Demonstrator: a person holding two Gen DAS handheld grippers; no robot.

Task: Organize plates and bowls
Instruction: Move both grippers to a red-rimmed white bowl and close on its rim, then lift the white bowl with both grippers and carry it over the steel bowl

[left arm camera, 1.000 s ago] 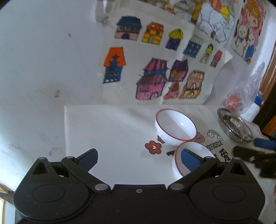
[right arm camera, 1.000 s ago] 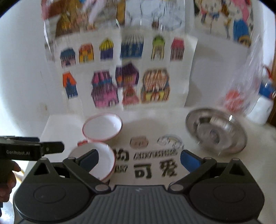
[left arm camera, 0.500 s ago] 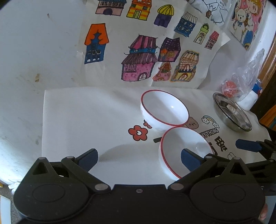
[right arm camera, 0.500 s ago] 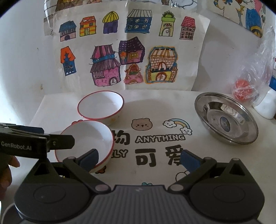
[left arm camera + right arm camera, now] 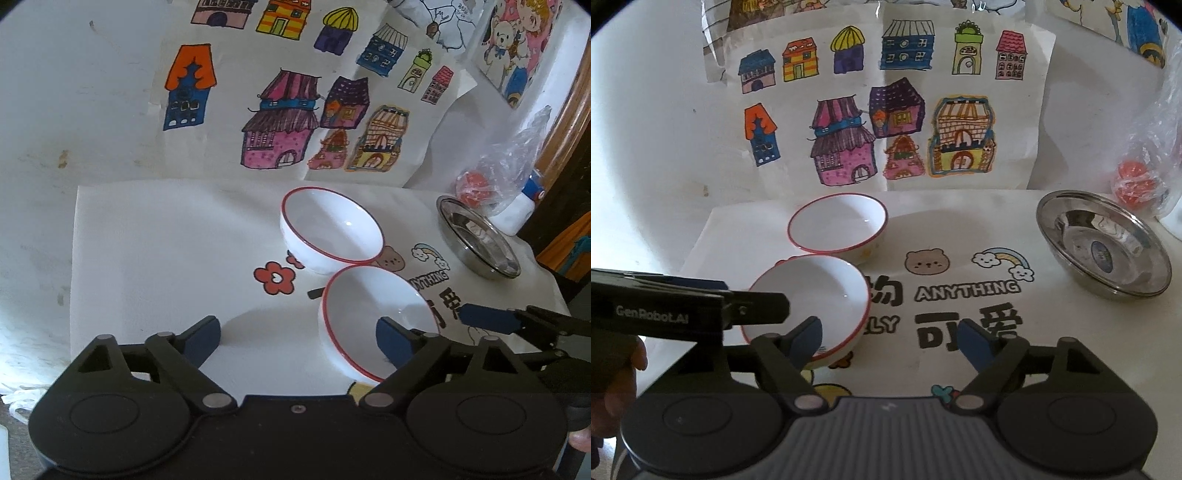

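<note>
Two upright white red-rimmed bowls, the near one [image 5: 373, 314] between both tongs' tips, the far one [image 5: 330, 229] touching behind; a shiny steel plate [image 5: 1102, 245] lies far right.

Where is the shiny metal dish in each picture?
Left wrist view: the metal dish sits at the right edge of the mat, below the plastic bag.
Right wrist view: the metal dish sits on the right, beside the rainbow.
Shared landmark: the rainbow drawing, just left of it.
</note>
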